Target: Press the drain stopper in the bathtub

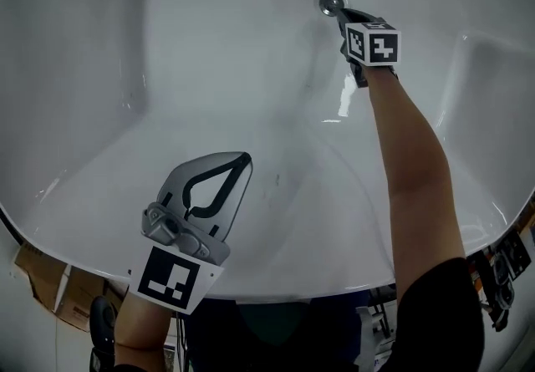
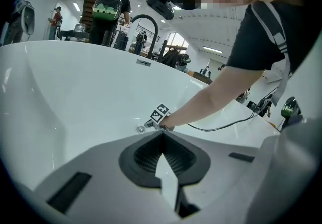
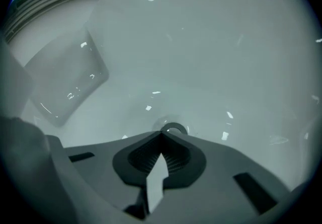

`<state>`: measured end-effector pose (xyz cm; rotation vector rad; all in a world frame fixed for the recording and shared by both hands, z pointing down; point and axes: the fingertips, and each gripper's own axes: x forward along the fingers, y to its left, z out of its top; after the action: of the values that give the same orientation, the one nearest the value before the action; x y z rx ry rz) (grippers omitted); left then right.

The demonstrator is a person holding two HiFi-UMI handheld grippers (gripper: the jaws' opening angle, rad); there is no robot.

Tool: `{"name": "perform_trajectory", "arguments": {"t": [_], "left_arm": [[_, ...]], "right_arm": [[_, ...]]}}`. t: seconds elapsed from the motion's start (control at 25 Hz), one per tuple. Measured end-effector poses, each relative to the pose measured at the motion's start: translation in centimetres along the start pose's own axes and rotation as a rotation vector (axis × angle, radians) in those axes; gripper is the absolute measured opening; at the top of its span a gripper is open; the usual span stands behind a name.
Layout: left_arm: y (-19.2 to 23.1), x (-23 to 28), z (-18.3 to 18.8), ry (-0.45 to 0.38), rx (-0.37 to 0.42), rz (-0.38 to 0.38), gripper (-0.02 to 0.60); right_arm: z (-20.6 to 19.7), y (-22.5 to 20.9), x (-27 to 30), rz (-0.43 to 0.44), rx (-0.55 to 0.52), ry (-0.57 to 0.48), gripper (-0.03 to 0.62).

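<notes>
White bathtub point(image 1: 125, 153), drain stopper point(image 1: 331, 2) on its floor at the far end. My right gripper point(image 1: 342, 15) has jaws pressed together, tips at the stopper. My left gripper point(image 1: 242, 163) is closed too, empty, over the near rim.

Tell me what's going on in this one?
A person leans over a white bathtub with a gripper in each hand. The right gripper, jaws shut, has its tip at the edge of the drain stopper; whether it is pressing cannot be told. The left gripper, shut and empty, hangs near the tub's near rim.
</notes>
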<state>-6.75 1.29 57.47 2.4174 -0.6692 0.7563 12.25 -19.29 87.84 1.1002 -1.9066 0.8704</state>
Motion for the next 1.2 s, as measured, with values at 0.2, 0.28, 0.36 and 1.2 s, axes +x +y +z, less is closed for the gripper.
{"name": "perform_trajectory", "arguments": {"t": [0.2, 0.28, 0.36, 1.2], "left_arm": [[0.3, 0.4, -0.3, 0.011, -0.084, 0.004, 0.006], [0.7, 0.6, -0.4, 0.005, -0.188, 0.024, 0.006], [1.2, 0.7, -0.5, -0.001, -0.301, 0.039, 0.006], [2.5, 1.0, -1.5, 0.005, -0.406, 0.039, 0.006]], "right_arm": [[-0.5, -1.2, 2.3, -0.032, -0.001, 0.027, 0.011], [-0.7, -1.5, 3.0, -0.034, -0.004, 0.039, 0.011], [-0.9, -1.7, 3.8, -0.031, 0.005, 0.045, 0.011], [-1.0, -1.8, 7.0, 0.040, 0.040, 0.200, 0.011]]}}
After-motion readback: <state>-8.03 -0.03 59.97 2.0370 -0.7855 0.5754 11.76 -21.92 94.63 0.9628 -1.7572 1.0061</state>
